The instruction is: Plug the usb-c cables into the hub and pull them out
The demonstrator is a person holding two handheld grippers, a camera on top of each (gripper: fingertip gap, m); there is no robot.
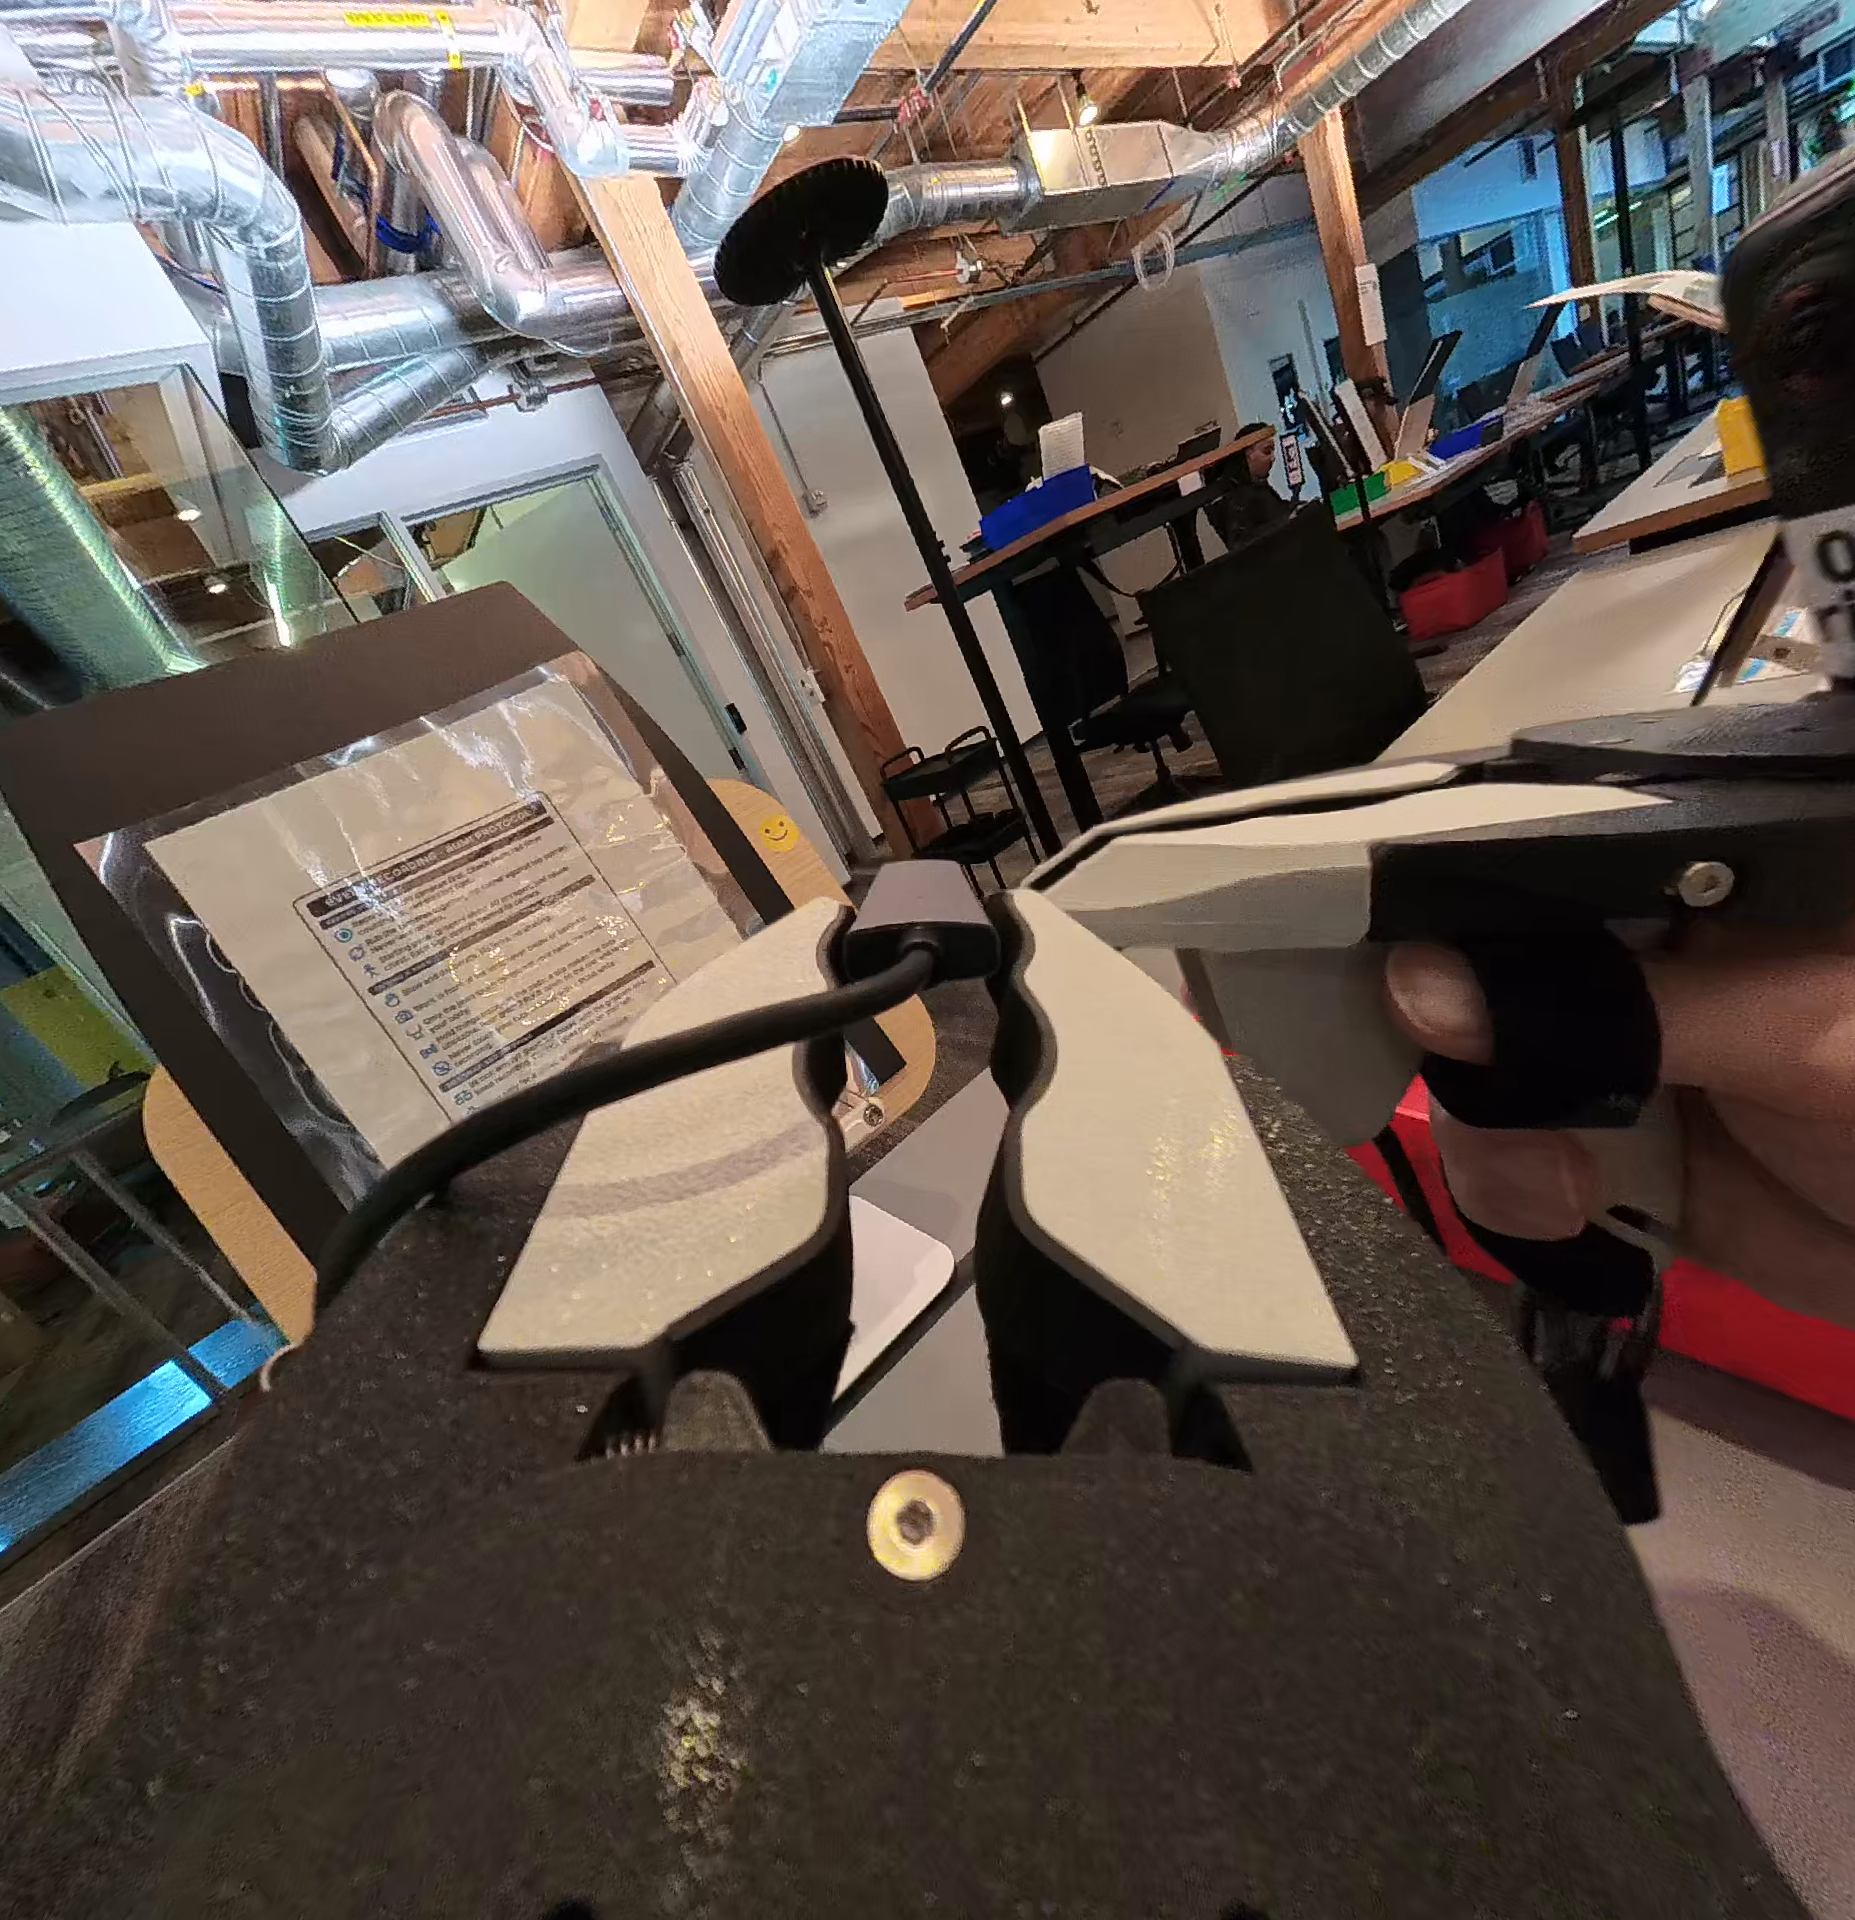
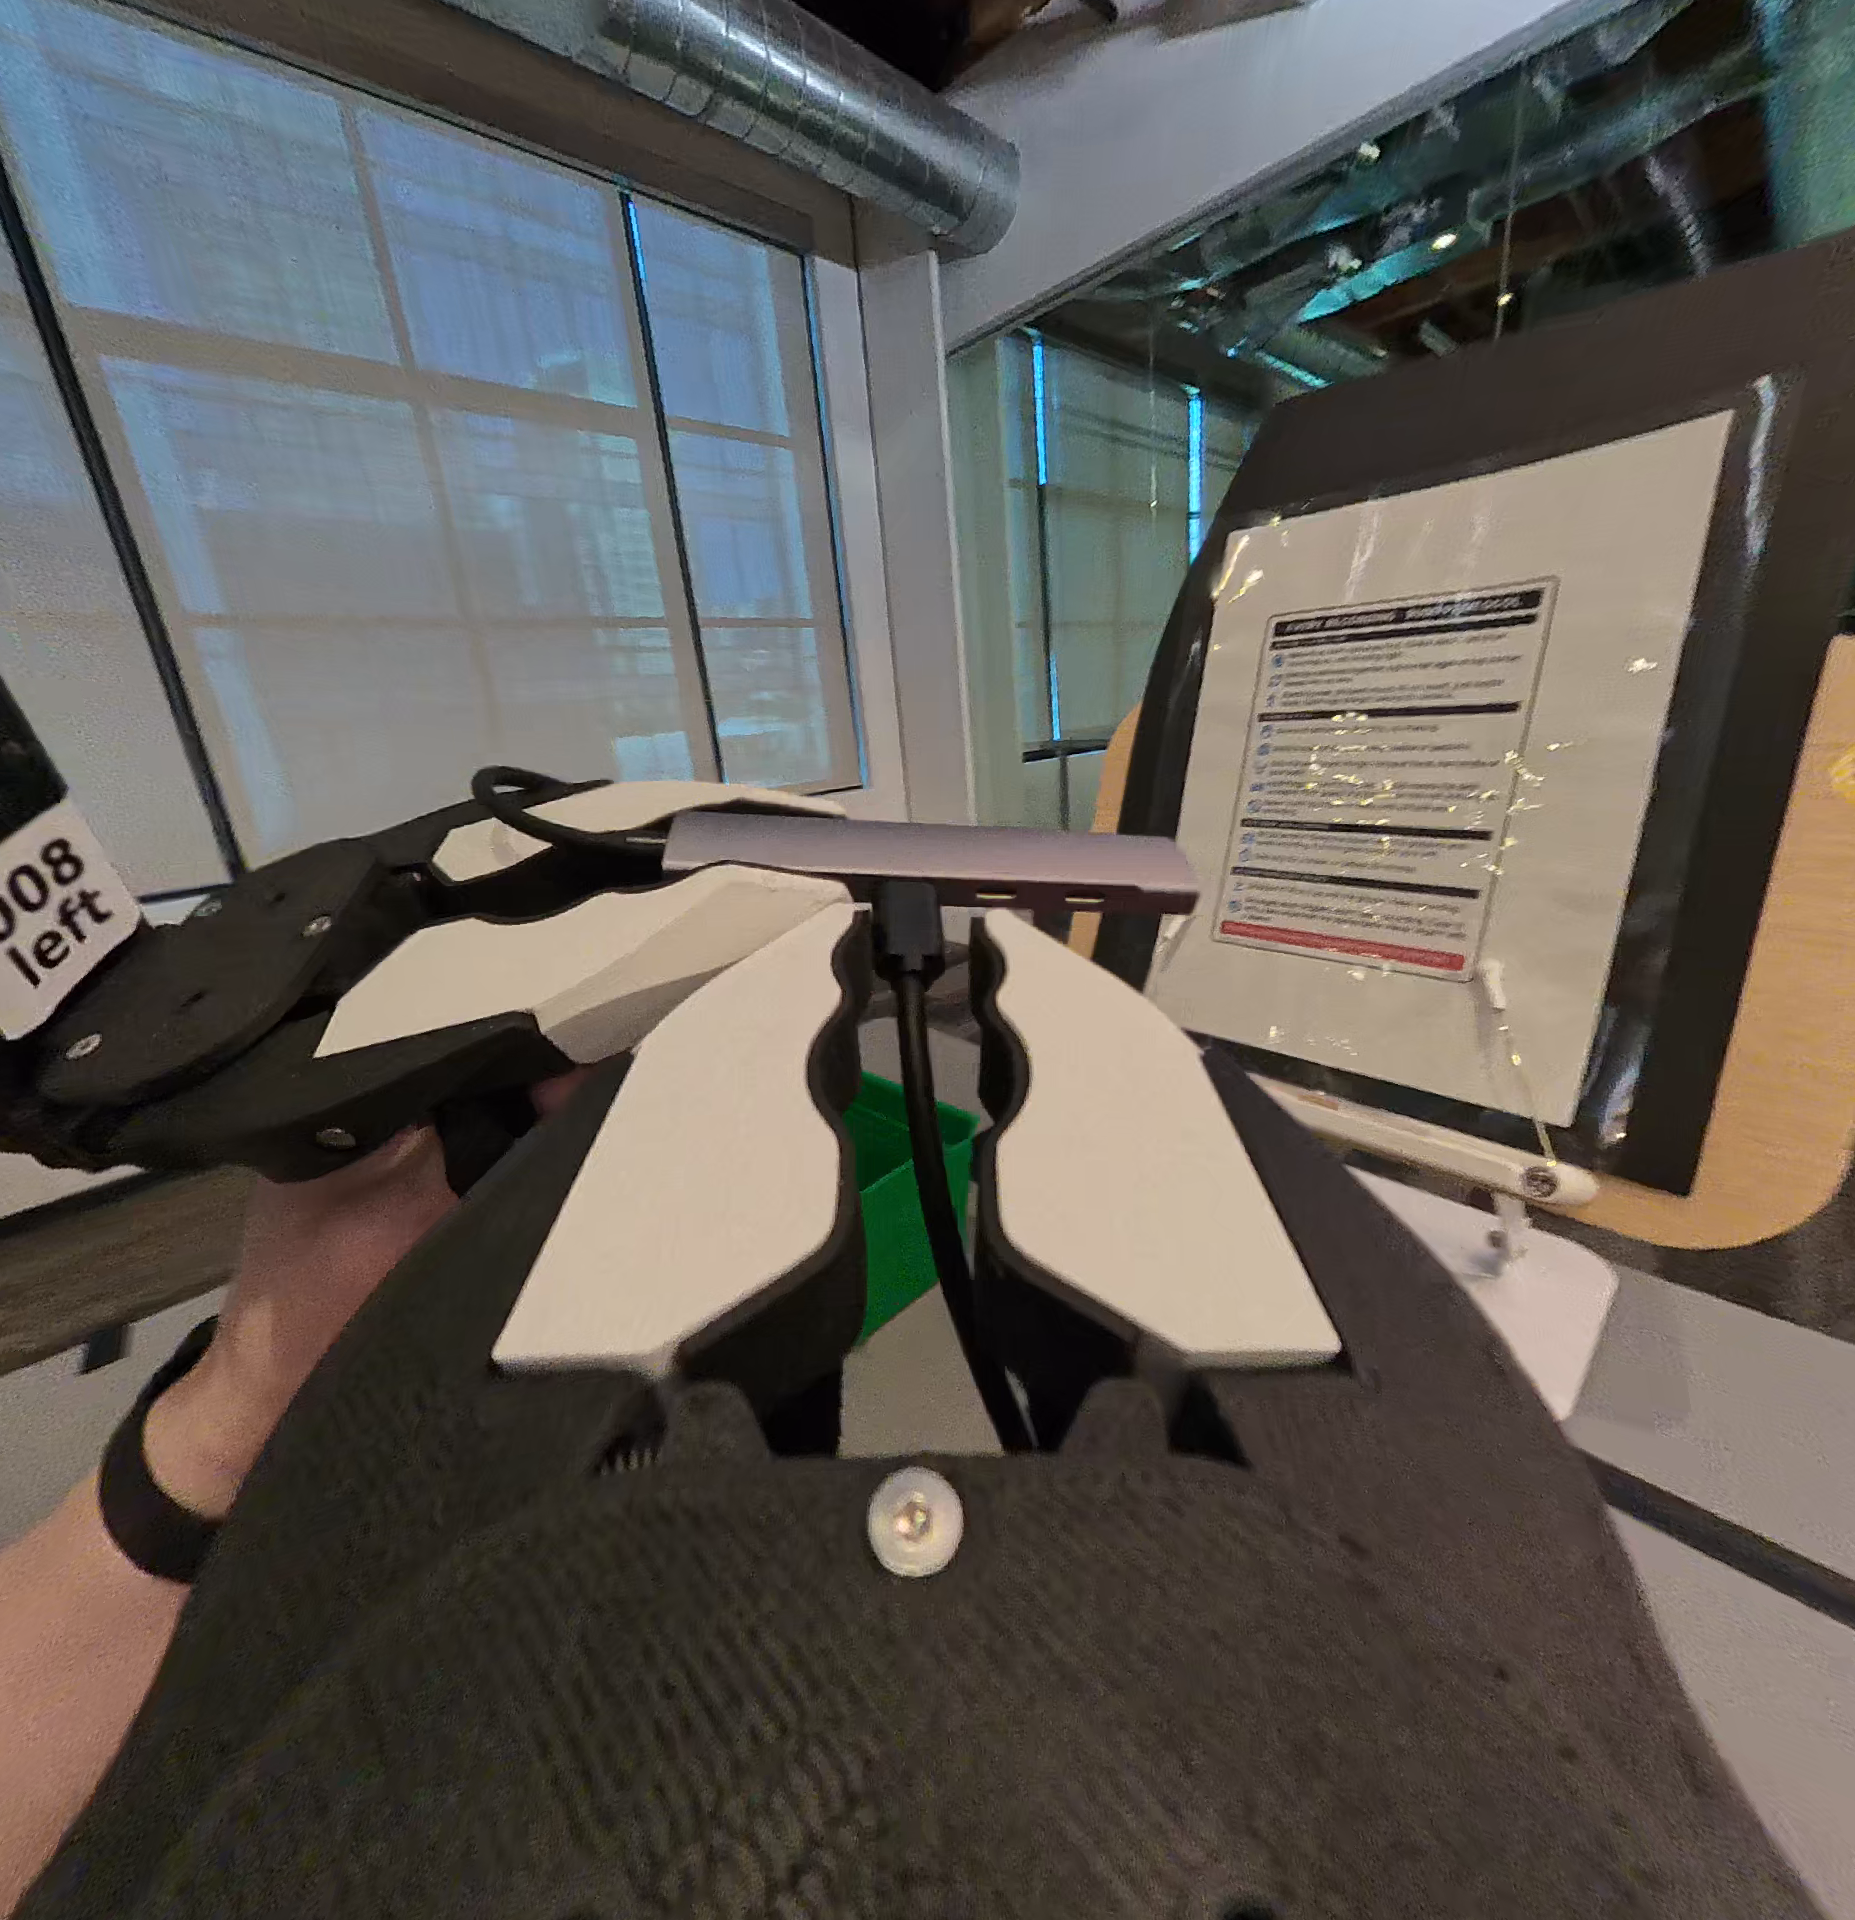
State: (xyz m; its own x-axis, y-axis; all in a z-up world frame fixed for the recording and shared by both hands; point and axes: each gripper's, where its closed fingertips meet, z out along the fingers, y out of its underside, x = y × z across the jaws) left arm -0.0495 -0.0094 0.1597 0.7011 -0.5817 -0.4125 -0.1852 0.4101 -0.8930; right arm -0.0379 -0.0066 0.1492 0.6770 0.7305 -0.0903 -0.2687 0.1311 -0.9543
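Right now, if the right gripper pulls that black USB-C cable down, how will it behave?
The USB-C cable curves loosely, so probably floppy; pull by its plug. The plug looks seated in the hub, so expect resistance. The left gripper clamps only the hub's end, so it may pivot.

Pale tabletop [image 2: 1733, 1475], green bin [image 2: 902, 1195], white stand base [image 2: 1525, 1299] apparently resting on it

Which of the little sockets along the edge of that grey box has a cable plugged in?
The leftmost socket on the hub, directly above the right gripper, holds the black plug. The two slots to its right are empty.
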